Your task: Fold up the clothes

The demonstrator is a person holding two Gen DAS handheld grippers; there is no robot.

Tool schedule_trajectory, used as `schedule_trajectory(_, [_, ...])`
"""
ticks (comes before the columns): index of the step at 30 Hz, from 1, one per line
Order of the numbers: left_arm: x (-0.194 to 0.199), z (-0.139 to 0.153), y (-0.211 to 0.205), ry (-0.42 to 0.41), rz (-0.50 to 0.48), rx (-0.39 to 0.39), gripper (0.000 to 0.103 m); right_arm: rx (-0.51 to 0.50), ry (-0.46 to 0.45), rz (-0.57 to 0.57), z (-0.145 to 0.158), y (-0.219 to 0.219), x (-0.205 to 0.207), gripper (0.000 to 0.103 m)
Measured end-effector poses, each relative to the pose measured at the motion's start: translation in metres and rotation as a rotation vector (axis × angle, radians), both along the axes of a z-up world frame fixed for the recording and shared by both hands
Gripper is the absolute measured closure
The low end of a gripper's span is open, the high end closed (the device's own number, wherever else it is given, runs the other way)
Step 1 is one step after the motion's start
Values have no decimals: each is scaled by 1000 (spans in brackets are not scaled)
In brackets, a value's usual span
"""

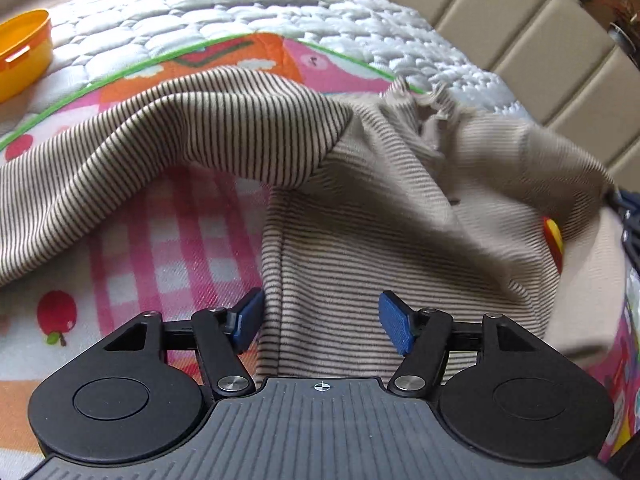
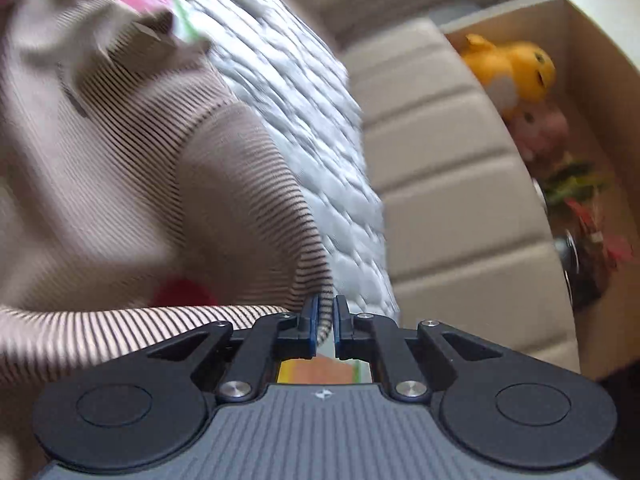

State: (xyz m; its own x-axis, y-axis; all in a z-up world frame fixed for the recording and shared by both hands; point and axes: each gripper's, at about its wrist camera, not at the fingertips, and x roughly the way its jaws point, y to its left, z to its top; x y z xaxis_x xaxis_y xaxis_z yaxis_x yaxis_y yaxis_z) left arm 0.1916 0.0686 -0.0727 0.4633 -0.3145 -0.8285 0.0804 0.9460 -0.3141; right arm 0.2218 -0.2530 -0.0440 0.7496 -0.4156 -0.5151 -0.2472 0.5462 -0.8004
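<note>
The fold is barely begun, by the look of it: the striped top [image 1: 360, 208] lies rumpled on the mat [image 1: 180, 232], one sleeve thrown out across the pink checks, the body bunched and lifted on its far side, with no flat panel or clean crease anywhere. What seems left is nearly everything: spreading the top flat, bringing the sleeves in, then folding the body. The left gripper [image 1: 320, 320] hovers over the near hem of the top with its blue pads spread wide, holding nothing; the striped cloth runs between and beyond them, so the hem sits right under the gap. The right gripper [image 2: 326, 324] is clenched on a striped edge of the top [image 2: 224, 216], which rises from the pads and curves away over the quilt [image 2: 304, 128]; blur in that view hides whether the pinched part is a cuff or a hem. Beyond the top, a yellow bowl [image 1: 22, 52] sits on the quilt well apart from it, and a box [image 2: 580, 92] of soft toys stands past the padded headboard [image 2: 452, 168].
</note>
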Motion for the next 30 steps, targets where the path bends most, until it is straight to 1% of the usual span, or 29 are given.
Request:
schedule_trajectory(5, [-2, -1, -3, 6, -12, 25, 35, 34, 9, -148, -24, -50, 33, 95])
schedule_trajectory(7, [0, -1, -3, 6, -14, 28, 34, 28, -8, -185, -27, -69, 41, 95])
schedule_trajectory(8, [0, -1, -3, 6, -15, 28, 33, 69, -19, -204, -23, -79, 42, 95])
schedule_trajectory(9, [1, -2, -2, 6, -14, 26, 33, 159, -28, -219, -15, -87, 41, 95])
schedule_trajectory(10, [2, -2, -2, 6, -12, 24, 33, 270, -35, -232, -6, -95, 37, 93])
schedule_trajectory(13, [4, 1, -1, -10, 0, -4, 29, 519, -1, -236, 7, -97, 20, 87])
schedule_trajectory(14, [4, 2, 0, -19, 4, -16, 28, 588, 26, -230, 8, -91, 14, 86])
schedule_trajectory(16, [4, 5, 0, -43, 7, -47, 29, 692, 96, -212, 4, -72, -1, 86])
schedule_trajectory(17, [4, 6, 0, -53, 6, -65, 29, 741, 127, -203, 2, -62, -8, 86])
schedule_trajectory(18, [4, 7, 0, -63, 2, -82, 29, 762, 135, -188, 1, -52, -13, 86])
schedule_trajectory(20, [2, 10, -1, -87, -8, -99, 29, 763, 106, -145, 3, -32, -20, 86])
schedule_trajectory(22, [-2, 15, -4, -124, -21, -98, 29, 757, 67, -90, 10, -17, -21, 86])
schedule_trajectory(23, [-4, 19, -6, -145, -27, -97, 29, 752, 49, -62, 14, -9, -21, 84])
schedule_trajectory(25, [-8, 26, -9, -186, -42, -100, 29, 740, 46, -27, 15, 5, -16, 80])
schedule_trajectory(26, [-9, 28, -10, -201, -53, -111, 28, 729, 60, -13, 12, 12, -11, 76])
schedule_trajectory(28, [-9, 31, -12, -209, -80, -148, 27, 689, 98, 15, 0, 25, 1, 76])
schedule_trajectory(29, [-8, 30, -14, -198, -89, -166, 27, 651, 105, 24, -9, 29, 8, 76])
schedule_trajectory(30, [-7, 28, -15, -183, -97, -172, 27, 599, 100, 9, -19, 30, 17, 76])
